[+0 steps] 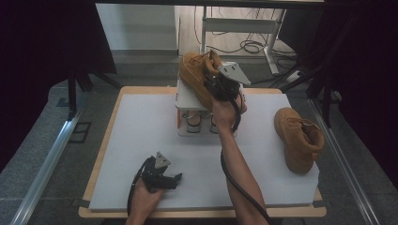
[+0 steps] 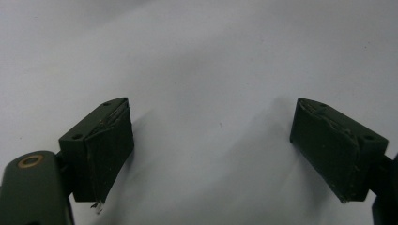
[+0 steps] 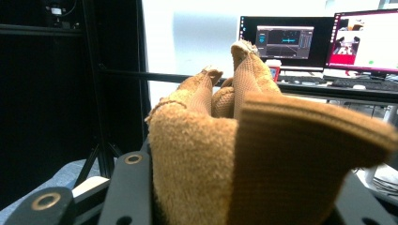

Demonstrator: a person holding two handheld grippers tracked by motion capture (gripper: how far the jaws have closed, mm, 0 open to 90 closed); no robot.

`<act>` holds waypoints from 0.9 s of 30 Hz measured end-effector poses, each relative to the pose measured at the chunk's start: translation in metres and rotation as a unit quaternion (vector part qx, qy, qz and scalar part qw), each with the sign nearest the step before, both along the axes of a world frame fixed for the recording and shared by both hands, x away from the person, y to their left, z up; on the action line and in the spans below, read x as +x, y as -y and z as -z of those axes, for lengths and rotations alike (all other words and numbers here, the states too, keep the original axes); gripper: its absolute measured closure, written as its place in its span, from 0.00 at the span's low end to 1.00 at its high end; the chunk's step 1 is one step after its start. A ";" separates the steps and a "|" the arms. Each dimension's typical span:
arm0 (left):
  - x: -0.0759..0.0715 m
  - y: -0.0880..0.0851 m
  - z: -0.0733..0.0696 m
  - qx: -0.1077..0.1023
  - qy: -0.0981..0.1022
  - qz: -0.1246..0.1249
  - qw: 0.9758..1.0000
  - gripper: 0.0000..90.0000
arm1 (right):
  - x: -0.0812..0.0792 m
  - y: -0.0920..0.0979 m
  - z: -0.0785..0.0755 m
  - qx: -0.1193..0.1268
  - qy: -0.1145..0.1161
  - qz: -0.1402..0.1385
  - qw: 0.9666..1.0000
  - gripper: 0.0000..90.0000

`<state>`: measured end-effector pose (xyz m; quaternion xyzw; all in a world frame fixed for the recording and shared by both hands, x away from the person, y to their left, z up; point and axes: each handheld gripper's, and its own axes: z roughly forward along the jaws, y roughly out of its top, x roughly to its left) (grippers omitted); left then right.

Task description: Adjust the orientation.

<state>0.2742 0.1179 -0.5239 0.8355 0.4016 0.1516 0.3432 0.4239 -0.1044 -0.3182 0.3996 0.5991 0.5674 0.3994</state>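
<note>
Right tongs (image 1: 213, 77): my jaws clamp the collar of a tan boot (image 1: 197, 77), held in the air over the white rack (image 1: 187, 101).
Left tongs (image 1: 176, 178): mine gape wide, holding nothing, low over the worktop (image 1: 141, 126).
Second boot (image 1: 299, 138): on its side near the worktop's right edge.

Left gripper (image 1: 165, 177) low, jaws apart, right gripper (image 1: 217, 80) raised, seemingly clamped.

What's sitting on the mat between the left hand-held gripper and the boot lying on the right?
Nothing on the mat: in the high view, the white mat between the left hand-held gripper and the lying boot is bare; only the person's right forearm crosses above it.
</note>
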 end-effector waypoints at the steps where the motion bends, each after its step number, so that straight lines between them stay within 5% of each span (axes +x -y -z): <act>1: 0.000 0.000 0.000 0.000 0.000 -0.001 1.000 0.15 | 0.001 -0.001 0.000 0.001 0.000 0.000 1.000 0.61; 13: 0.000 0.000 0.000 0.000 0.000 -0.001 1.000 0.15 | 0.016 -0.001 0.007 0.013 -0.014 0.000 1.000 0.57; 20: 0.000 0.000 0.000 0.000 0.001 -0.002 1.000 0.15 | 0.018 0.010 0.011 0.017 -0.034 -0.019 0.999 0.36; 27: 0.000 0.000 0.000 0.000 0.001 -0.002 1.000 0.15 | 0.021 0.010 0.008 -0.008 -0.050 -0.032 0.998 0.19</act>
